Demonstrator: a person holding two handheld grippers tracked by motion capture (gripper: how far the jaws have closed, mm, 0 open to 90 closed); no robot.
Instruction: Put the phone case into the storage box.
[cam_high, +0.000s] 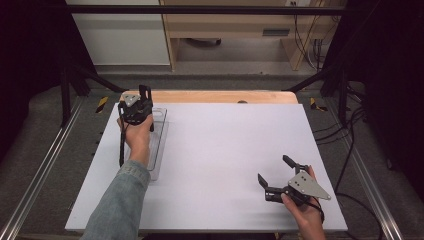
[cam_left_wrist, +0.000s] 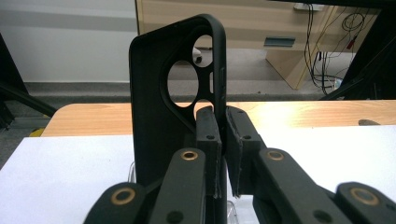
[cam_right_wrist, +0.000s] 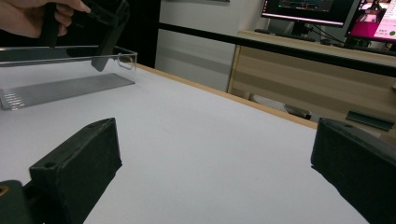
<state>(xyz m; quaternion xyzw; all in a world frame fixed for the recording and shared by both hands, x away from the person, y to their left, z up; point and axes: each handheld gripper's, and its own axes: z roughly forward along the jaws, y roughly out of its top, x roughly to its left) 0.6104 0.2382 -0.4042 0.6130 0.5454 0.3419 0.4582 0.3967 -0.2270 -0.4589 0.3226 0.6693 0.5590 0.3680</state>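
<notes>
Presently, the left hand-held gripper (cam_high: 145, 100) sits near the far left corner of the tabletop (cam_high: 220, 150), raised above a clear plastic tray (cam_high: 159, 131) that lies along the left edge. Its jaws are pressed together on one side wall of a black phone case (cam_left_wrist: 159, 116). In the left gripper view the case stands upright, long axis vertical, with the pads clamped on its right-hand edge, about halfway up. Camera cut-outs at the top of the case are see-through: one large round hole, smaller openings beside it. The case's lower end drops out of sight behind the jaws, so whether it touches the tray cannot be told from that view.

In the right gripper view the same case (cam_right_wrist: 109, 35) hangs tilted over the tray's far end, with the left hand (cam_right_wrist: 32, 16) above it; its lower tip appears to be inside the tray's outline, contact unclear. The tray floor is ribbed.

The right hand-held gripper (cam_high: 274, 176) is near the near right corner of the tabletop, well apart from the tray. Jaws spread wide, nothing between them, pointing across the white surface toward the left side. The right hand (cam_high: 302, 210) holds it low over the tabletop.

A bare wooden strip (cam_high: 220, 96) runs along the far edge.
</notes>
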